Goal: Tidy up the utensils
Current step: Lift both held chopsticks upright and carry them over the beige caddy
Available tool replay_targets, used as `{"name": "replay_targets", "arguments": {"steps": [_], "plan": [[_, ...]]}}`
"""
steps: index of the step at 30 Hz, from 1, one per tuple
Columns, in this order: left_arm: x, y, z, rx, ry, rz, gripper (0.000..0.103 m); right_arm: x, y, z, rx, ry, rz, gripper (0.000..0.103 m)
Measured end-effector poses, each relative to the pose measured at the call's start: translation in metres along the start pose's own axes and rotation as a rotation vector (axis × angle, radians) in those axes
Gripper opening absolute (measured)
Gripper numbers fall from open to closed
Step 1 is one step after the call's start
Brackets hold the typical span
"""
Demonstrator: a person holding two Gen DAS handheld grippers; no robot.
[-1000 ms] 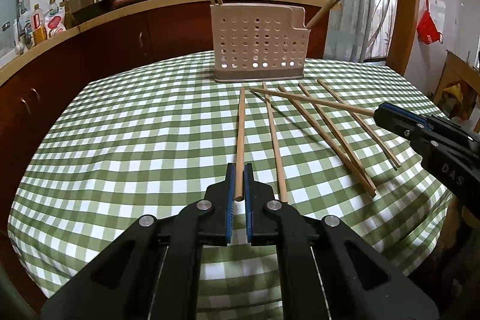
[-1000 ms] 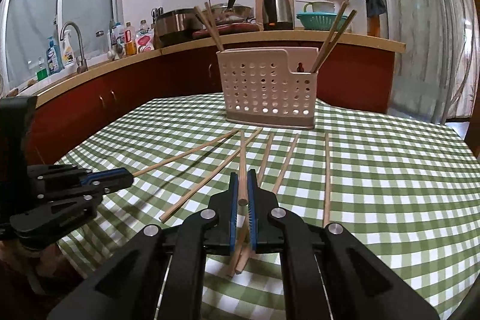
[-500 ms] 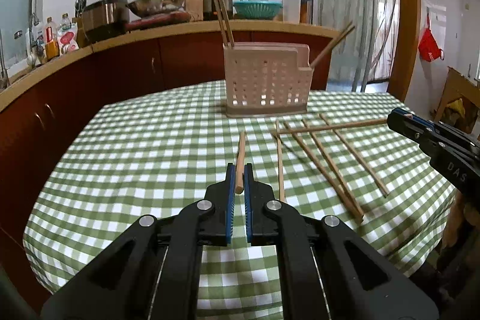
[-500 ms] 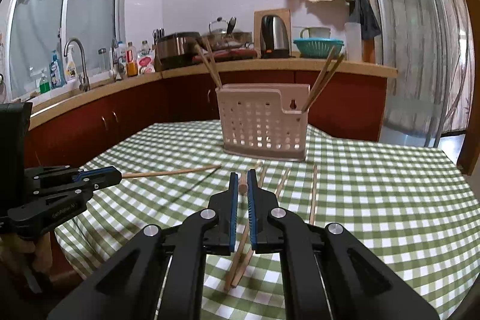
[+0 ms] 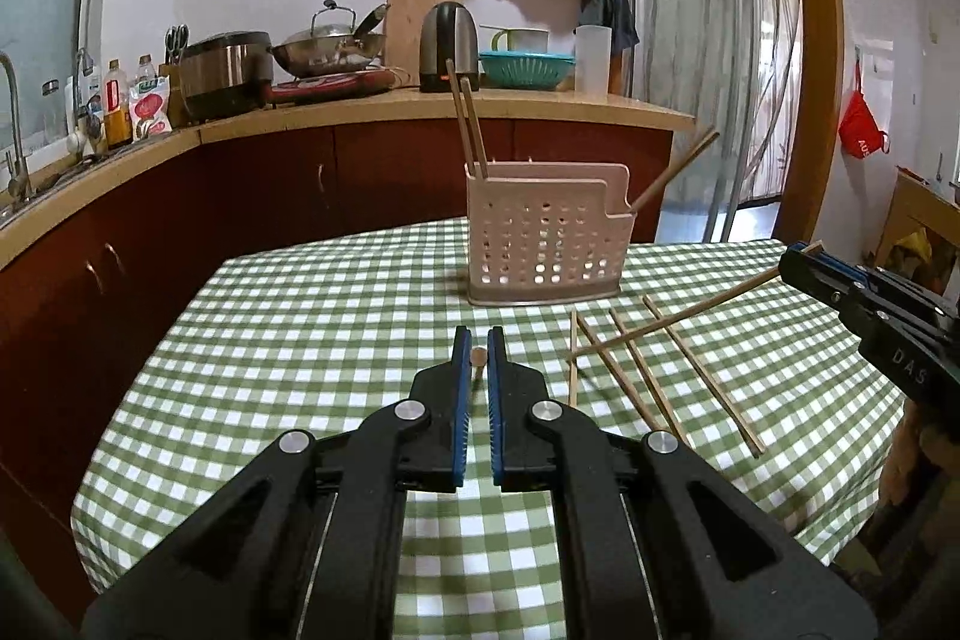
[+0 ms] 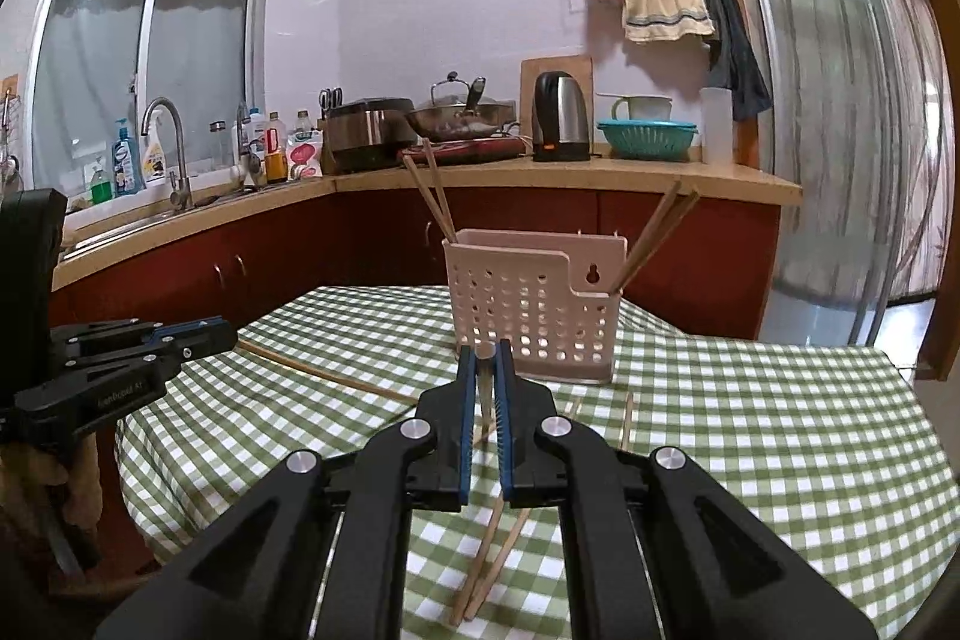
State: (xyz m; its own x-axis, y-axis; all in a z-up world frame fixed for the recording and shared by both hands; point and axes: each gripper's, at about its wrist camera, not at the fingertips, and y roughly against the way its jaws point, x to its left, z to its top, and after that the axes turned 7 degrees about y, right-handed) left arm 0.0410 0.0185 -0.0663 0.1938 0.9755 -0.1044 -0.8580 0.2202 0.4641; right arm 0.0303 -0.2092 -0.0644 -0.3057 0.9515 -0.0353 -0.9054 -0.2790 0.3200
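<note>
The left black two-finger gripper with blue pads [image 5: 479, 340] was seen clamped on a slim wooden chopstick [image 5: 478, 357], whose round end showed between the nearly closed jaws; in the right wrist view the same chopstick [image 6: 336, 377] was seen slanting from that gripper [image 6: 231, 334] above the round table covered in a green-and-white checked cloth [image 5: 300, 340]. The right black two-finger gripper with blue pads [image 6: 485, 353] was likewise closed on a second wooden chopstick [image 6: 483, 388] — in the left wrist view this one [image 5: 678, 319] was seen running from that gripper [image 5: 795, 259] over the loose ones, its far tip low near the cloth.

A pale pink perforated plastic utensil holder [image 5: 546, 235] stood upright towards the far edge of the table, with two chopsticks [image 5: 468, 124] leaning out of its left end and further ones [image 6: 657, 235] out of its lower right compartment. Four loose wooden chopsticks [image 5: 636, 370] were laid on the cloth between the holder and the near right edge — well apart from the holder's openings. Whether the two held chopsticks touched the table could not be told.
</note>
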Motion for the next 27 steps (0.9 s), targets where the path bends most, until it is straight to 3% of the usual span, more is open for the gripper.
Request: {"name": "replay_targets", "arguments": {"steps": [27], "plan": [[0.002,-0.037,0.066,-0.064,-0.017,-0.044,0.006,-0.012,-0.055,0.055,-0.056,0.035,0.019,0.007]]}}
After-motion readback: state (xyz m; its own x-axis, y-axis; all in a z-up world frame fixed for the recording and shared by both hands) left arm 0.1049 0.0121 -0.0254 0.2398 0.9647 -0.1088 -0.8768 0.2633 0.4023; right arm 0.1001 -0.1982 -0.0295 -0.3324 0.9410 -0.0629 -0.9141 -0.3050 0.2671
